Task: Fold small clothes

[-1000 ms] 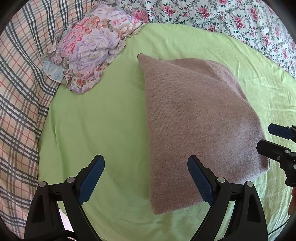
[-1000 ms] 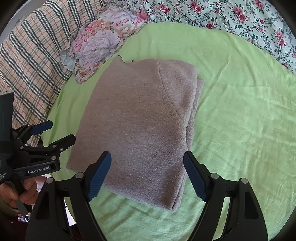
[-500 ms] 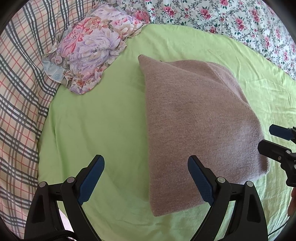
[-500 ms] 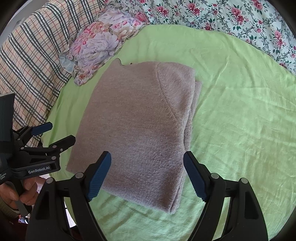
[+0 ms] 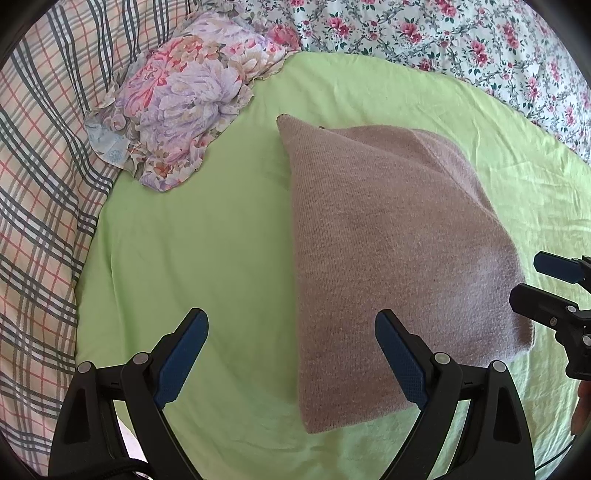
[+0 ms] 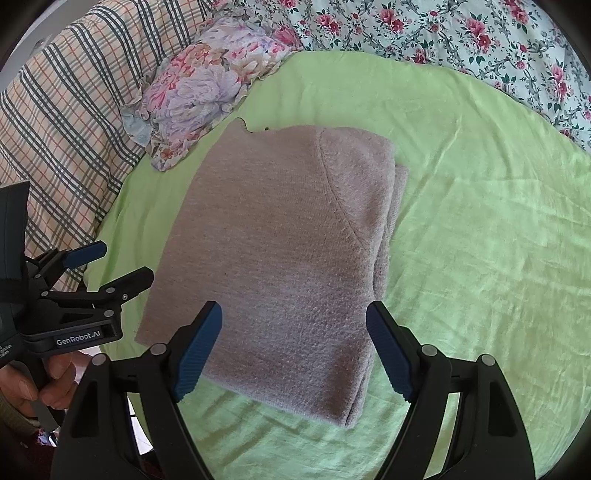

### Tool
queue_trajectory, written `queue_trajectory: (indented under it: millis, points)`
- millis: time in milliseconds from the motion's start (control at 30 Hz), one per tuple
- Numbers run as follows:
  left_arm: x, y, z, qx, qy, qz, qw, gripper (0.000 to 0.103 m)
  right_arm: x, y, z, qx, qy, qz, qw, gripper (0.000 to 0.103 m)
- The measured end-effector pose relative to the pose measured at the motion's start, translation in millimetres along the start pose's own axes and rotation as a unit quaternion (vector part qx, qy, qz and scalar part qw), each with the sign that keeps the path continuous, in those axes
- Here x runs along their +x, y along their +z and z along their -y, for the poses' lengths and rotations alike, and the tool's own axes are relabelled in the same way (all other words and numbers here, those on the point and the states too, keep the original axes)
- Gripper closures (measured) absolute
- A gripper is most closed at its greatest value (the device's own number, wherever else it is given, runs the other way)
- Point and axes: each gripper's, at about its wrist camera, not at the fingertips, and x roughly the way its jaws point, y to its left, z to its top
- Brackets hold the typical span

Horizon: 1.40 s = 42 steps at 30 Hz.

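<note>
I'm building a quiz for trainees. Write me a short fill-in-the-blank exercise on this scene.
1. The folded sweater lies on a ____ sheet.
2. Both the left gripper and the right gripper are ____, holding nothing.
3. The pillow beyond the sweater has a ____ print.
4. The blanket at the left has a ____ pattern.

Missing words: green; open; floral; plaid

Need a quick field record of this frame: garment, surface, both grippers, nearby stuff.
garment: taupe knit sweater, folded into a rough rectangle, lying flat
surface: light green sheet, wrinkled
left gripper: open, holding nothing, near the sweater's left edge
right gripper: open, holding nothing, over the sweater's near edge
nearby: floral ruffled pillow at the sheet's far-left edge; plaid bedding left; floral bedding behind
</note>
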Motion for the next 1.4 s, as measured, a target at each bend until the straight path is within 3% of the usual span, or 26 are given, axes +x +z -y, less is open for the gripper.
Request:
queue_trajectory:
  millis: [1400]
  points:
    - [0.7,6.9,4.9,0.000,-0.001,0.004,1.0000,0.010,0.2,5.7,2.2,0.007,-0.004,0.009,1.000,0.022]
